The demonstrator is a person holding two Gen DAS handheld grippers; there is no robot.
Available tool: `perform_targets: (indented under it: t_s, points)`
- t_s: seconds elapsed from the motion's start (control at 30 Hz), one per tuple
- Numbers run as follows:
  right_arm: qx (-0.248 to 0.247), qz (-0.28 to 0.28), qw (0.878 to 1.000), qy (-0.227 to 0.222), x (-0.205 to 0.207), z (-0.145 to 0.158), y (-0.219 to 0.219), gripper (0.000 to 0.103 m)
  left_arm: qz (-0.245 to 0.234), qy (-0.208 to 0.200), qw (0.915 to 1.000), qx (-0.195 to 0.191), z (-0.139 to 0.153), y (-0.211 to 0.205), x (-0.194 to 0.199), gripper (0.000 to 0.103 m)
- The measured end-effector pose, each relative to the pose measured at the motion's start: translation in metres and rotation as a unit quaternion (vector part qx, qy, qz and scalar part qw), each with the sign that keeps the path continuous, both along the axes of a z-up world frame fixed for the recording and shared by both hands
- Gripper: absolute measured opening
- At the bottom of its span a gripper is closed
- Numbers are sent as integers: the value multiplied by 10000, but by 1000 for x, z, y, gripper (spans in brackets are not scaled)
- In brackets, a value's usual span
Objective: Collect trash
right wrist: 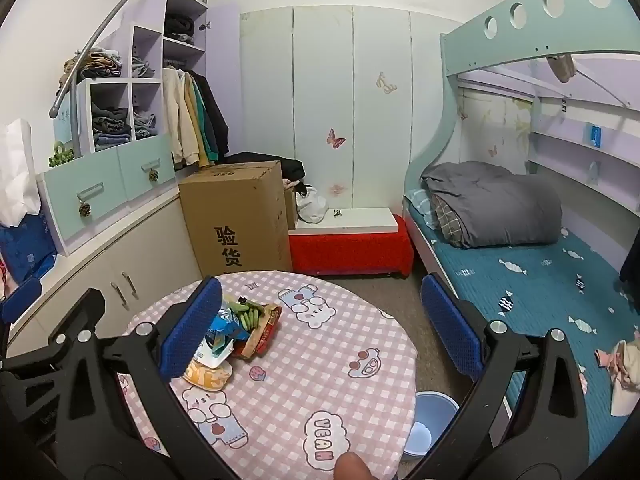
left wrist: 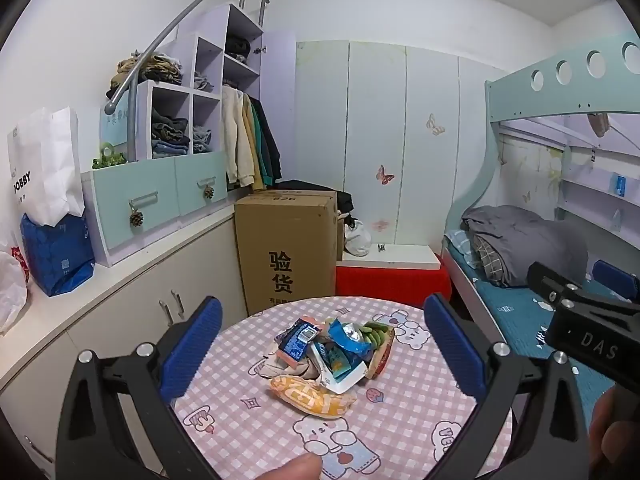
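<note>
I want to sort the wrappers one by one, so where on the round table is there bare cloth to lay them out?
The wrapper pile crowds the table's centre-left. Bare cloth lies to its right, out to the rim above the blue bin, and along the near edge by the VEGAN cloud print. The far rim by the cardboard box offers only a narrow strip.

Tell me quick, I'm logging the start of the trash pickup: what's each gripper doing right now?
Left gripper: open, holding nothing, above the wrapper pile on the table.
Right gripper: open, holding nothing.

Glossy crinkled plastic wrappers, matt checked cloth tablecloth, corrugated cardboard box
</note>
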State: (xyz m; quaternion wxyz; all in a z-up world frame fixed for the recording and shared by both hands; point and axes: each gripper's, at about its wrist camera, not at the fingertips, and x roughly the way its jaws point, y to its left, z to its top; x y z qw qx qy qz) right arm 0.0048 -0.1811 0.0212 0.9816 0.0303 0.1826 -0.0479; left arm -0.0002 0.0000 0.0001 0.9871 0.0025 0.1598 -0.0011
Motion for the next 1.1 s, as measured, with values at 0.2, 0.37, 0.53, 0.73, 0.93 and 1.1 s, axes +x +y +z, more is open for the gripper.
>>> perform_targets:
  t_s: [0.2, 0.37, 0.53, 0.73, 0.93, 1.1]
  points:
    - [-38, -21, 10000, 3, 1, 1, 1, 98, -26, -53, 10000, 11, 0, 0, -2, 99]
    - [-10, -11, 10000, 14, 3, 1, 0, 97, -16, -51, 10000, 58, 7, 8, -1, 99]
    - [-8, 4, 10000, 0, 4, 4, 3, 97, -76, -35, 9999, 59, 5, 1, 5, 99]
    - [33, 71, 10000, -47, 3, 6, -3, 98, -31, -22, 10000, 38, 3, -1, 2, 99]
    - [95, 28, 9999, -76, 3, 6, -4, 97, -5, -46, 10000, 82, 1, 0, 0, 99]
    - [6, 12, 10000, -82, 3, 7, -2, 97, -18, -78, 10000, -4, 3, 4, 2, 99]
